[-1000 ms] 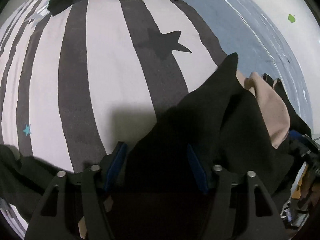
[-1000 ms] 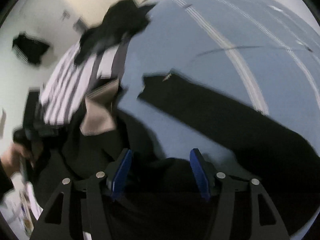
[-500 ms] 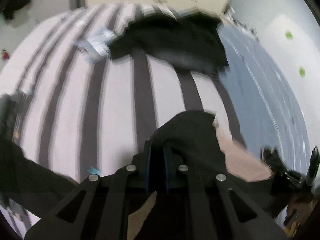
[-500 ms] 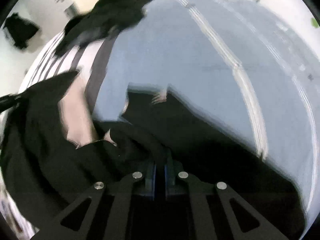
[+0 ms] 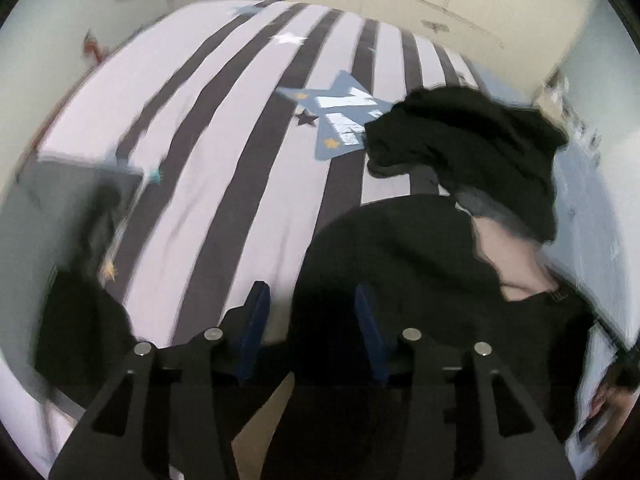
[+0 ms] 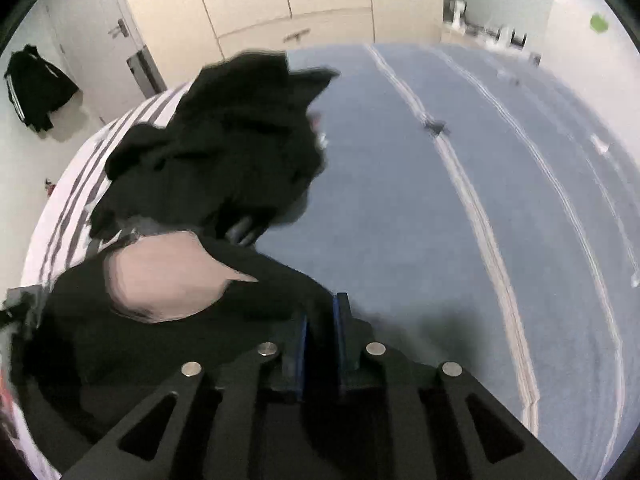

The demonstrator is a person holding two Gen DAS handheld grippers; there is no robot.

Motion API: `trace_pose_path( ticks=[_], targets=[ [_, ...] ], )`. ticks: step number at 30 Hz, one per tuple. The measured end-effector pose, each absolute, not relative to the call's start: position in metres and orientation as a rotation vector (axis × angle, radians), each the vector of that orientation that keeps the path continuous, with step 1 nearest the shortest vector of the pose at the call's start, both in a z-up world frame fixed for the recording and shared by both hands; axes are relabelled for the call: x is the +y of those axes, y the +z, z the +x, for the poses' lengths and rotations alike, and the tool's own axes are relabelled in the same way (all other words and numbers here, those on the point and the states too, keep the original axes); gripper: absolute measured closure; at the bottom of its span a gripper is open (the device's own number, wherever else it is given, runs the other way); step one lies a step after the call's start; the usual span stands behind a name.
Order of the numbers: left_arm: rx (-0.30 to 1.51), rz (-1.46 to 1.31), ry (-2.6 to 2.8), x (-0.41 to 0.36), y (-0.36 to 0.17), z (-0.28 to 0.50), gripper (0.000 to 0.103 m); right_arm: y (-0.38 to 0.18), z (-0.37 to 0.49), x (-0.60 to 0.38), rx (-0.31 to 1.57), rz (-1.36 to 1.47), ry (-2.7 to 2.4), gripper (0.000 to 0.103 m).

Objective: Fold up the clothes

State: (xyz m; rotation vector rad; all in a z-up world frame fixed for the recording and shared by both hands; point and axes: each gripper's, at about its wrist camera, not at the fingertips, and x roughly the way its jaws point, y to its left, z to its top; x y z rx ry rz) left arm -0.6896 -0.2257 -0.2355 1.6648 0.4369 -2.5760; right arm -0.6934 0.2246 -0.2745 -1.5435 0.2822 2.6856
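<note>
A black garment with a beige inner patch lies on the bed, seen in the left wrist view (image 5: 400,264) and the right wrist view (image 6: 160,344). My left gripper (image 5: 310,308) is open, its blue-padded fingers just above the garment's near edge. My right gripper (image 6: 320,316) is shut on the black garment's edge. A second pile of black clothes lies further back in the left view (image 5: 472,148) and the right view (image 6: 224,152).
The bed has a grey-and-white striped cover (image 5: 224,160) with a blue star print (image 5: 340,120) and a plain blue cover (image 6: 440,208) beside it. Cream wardrobe doors (image 6: 288,0) stand behind. A black jacket (image 6: 36,88) hangs on the wall at left.
Both grippers shut on the garment half a second ago and carried it toward the far pile. The left gripper has now opened and let go; the right stays shut.
</note>
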Motion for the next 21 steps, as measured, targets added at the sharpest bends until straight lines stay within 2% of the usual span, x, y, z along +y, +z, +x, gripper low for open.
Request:
trace_pose_path(
  ticks=[1,5,7,10,12,13,16,21],
  targets=[
    [0.441,1.671,-2.582,-0.230,-0.239,-0.680,0.053,-0.270,-0.686,0.229,0.291,-1.524,2.713,0.087],
    [0.451,1.763,-2.629,-0.233,-0.249,-0.638,0.049,-0.268,-0.622,0.225,0.312,-1.541,2.802,0.062],
    [0.476,1.793,-2.683,-0.227,-0.253,-0.621,0.047,-0.276,-0.587,0.222,0.353,-1.613,2.800,0.061],
    [0.450,1.795,-2.760,-0.216,-0.253,-0.604,0.047,-0.300,-0.542,0.214,0.245,-1.712,2.713,0.060],
    [0.431,1.809,-2.788,-0.208,-0.253,-0.601,0.068,-0.317,-0.521,0.222,0.285,-1.753,2.644,0.060],
    [0.431,1.823,-2.794,-0.205,-0.253,-0.601,0.083,-0.325,-0.514,0.226,0.309,-1.768,2.607,0.060],
    [0.407,1.833,-2.855,-0.188,-0.237,-0.574,0.090,-0.332,-0.502,0.237,0.416,-1.760,2.579,0.060],
    [0.436,1.916,-2.853,-0.175,-0.213,-0.487,0.095,-0.309,-0.502,0.242,0.407,-1.678,2.578,0.060]
  ],
)
